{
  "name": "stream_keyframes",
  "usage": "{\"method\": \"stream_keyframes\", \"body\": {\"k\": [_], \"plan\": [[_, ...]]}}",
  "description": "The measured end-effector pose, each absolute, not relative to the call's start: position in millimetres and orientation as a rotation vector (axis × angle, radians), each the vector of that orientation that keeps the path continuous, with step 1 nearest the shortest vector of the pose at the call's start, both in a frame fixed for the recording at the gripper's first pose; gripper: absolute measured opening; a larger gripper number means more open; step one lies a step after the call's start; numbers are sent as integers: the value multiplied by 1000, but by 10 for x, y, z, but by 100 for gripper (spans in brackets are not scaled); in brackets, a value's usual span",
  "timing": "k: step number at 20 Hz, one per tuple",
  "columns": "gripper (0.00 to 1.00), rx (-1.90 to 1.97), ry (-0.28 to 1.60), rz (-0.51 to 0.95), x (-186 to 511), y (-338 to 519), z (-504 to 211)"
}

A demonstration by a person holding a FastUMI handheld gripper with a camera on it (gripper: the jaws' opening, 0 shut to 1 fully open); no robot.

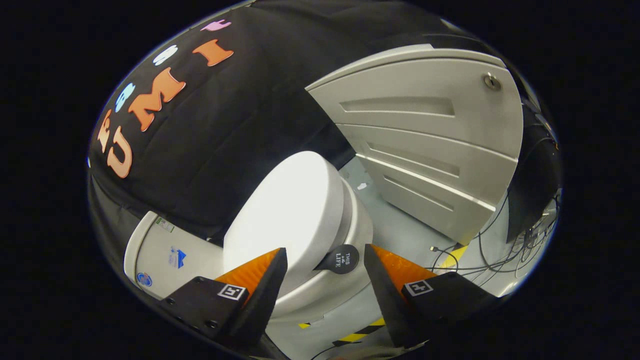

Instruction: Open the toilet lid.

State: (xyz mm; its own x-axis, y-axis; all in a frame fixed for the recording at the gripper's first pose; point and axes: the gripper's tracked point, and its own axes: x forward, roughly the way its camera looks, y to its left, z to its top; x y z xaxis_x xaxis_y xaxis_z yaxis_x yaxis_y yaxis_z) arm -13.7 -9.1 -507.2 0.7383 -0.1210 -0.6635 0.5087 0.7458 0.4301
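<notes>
A: Lid orientation?

B: Toilet lid (290,210) is lying shut on the bowl (345,250). Its long axis is running from about 7 o'clock, at the tank (165,252), up to 1 o'clock at its rounded front edge. The view is rolled, so the whole toilet is sitting tilted.

A: Surroundings, left to right?

B: Black cloth wall is hanging behind the tank and lid at 10 to 12 o'clock. Round dark tab (340,259) is sticking out at the lid's rim, at 5 o'clock of the lid. Grey drawer cabinet (425,145) is standing at 2 o'clock of the lid, well apart, bare floor (395,227) between them. Cables (480,255) are trailing on the floor at 4 o'clock, near a yellow-black floor stripe (357,335). Nothing is blocking the path to the tab.

A: Gripper?

B: Gripper (325,280) is spread wide, holding nothing. Left finger (265,290) is overlapping the lid's near edge in view; contact — can't tell. Right finger (385,290) is sitting clear, over the bowl's side.

A: Lid versus gripper?

B: Lid is lying just ahead, mostly at 11 o'clock of the fingers. Tab is sitting between the fingertips, just beyond them.
</notes>
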Motion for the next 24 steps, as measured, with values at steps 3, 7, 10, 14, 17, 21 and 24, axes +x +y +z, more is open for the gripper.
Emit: {"method": "stream_keyframes", "body": {"k": [3, 7, 10, 14, 17, 21, 24], "plan": [[99, 745, 641, -412, -107, -116, -5272], [92, 851, 637, -425, -42, -222, -5469], [77, 929, 635, -404, 33, -183, -5559], [52, 1020, 611, -381, 122, -166, -5595], [35, 1111, 589, -396, 115, -186, -5610], [19, 1236, 547, -389, 172, -183, -5514], [8, 1177, 556, -402, 133, -161, -5457]]}}
